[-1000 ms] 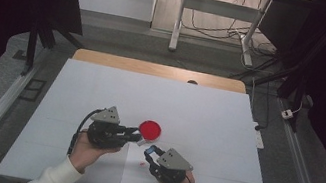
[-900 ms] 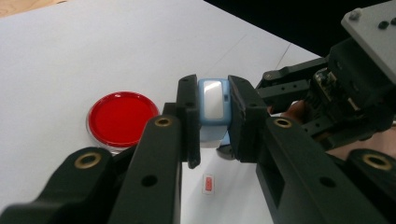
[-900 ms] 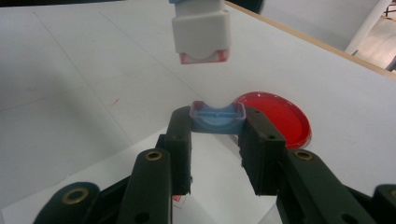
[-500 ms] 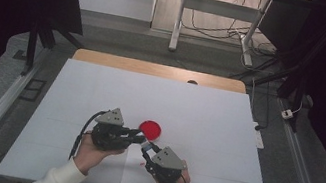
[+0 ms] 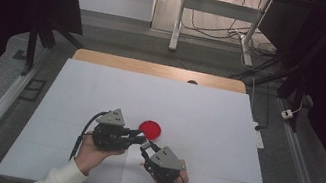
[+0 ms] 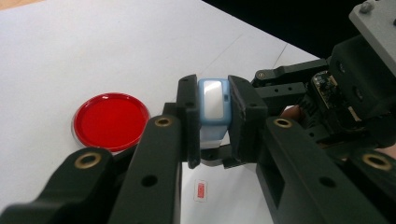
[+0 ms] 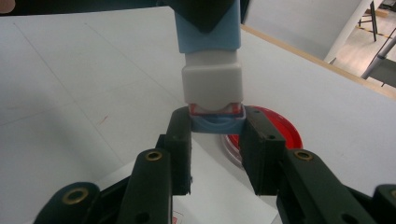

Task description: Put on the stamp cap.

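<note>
Plastic, paper and matt black jaws

The blue-and-white stamp (image 7: 212,70) looks like smooth plastic; the red dish (image 6: 111,121) glossy, perhaps plastic too; the white table cover (image 5: 207,114) matt, papery.

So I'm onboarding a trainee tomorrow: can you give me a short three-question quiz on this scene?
1. True or false: the left tongs are shut on the blue and white stamp.
2. Multiple choice: the red round dish lies A) on the white table, apart from both tongs; B) between the right tongs' jaws; C) on top of the stamp.
3. Fill in: the right tongs grip the stamp's lower blue ____, under its white middle section.

Key: 1 true. 2 A. 3 cap; whether it has started to come off cannot be told.
</note>
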The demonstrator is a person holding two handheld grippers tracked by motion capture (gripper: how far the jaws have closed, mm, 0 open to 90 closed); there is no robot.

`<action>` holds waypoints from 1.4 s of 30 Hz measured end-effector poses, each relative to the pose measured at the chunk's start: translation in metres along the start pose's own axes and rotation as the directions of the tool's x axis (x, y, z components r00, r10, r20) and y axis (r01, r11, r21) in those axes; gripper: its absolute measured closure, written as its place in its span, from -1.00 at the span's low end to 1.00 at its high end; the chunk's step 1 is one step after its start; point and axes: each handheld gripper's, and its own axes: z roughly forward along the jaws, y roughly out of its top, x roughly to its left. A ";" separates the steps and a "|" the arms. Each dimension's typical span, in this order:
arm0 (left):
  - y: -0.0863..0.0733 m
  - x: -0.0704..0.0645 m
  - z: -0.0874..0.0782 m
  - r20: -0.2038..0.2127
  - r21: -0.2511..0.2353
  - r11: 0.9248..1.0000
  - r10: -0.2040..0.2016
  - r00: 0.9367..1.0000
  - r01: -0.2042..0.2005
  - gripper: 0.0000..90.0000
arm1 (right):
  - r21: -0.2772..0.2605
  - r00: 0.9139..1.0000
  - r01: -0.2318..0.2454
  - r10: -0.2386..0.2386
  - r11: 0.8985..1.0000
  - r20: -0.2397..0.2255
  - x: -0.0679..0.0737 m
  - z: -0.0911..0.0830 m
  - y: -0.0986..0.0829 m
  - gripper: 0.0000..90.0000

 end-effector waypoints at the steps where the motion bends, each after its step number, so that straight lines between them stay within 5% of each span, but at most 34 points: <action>1: 0.000 0.000 0.000 0.000 -0.001 1.000 -0.001 1.000 0.001 0.68 | -0.001 1.000 0.002 -0.002 1.000 0.000 0.000 0.000 0.000 0.45; 22: 0.000 -0.001 0.002 -0.009 0.030 1.000 -0.001 1.000 0.001 0.69 | 0.003 1.000 0.009 -0.009 1.000 0.008 0.001 0.000 -0.001 0.45; 34: 0.000 -0.003 0.004 -0.025 0.060 0.998 0.003 1.000 -0.002 0.69 | 0.025 0.995 0.087 -0.089 0.996 0.051 0.006 0.000 -0.001 0.45; 42: -0.002 -0.002 0.007 -0.021 0.060 0.998 -0.009 1.000 0.010 0.69 | 0.032 0.995 0.089 -0.091 0.995 0.052 0.006 0.001 -0.002 0.45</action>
